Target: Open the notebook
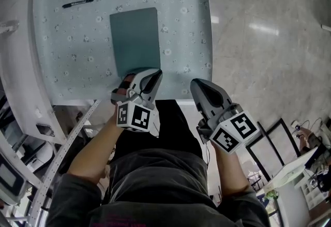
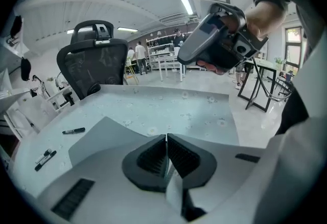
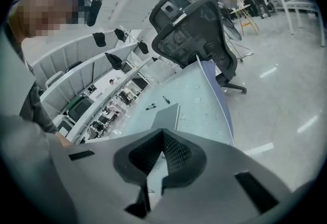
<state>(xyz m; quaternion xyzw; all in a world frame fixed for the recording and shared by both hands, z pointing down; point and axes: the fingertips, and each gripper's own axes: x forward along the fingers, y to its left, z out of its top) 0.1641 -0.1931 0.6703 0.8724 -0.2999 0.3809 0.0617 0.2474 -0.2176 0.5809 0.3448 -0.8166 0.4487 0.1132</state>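
Notebook [image 1: 135, 40] lies closed on the table [image 1: 62, 55]; I hold left gripper [image 1: 148, 73] and right gripper [image 1: 199, 84] clenched, empty, by its near edge.

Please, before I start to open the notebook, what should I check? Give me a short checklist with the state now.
1. Notebook closed and flat on the table: ok.
2. Left claw open to take the cover: not ok, jaws together, empty.
3. Right claw open: not ok, jaws together, empty.
4. Markers apart from the notebook: ok.
5. Which edge is the spine: cannot tell.
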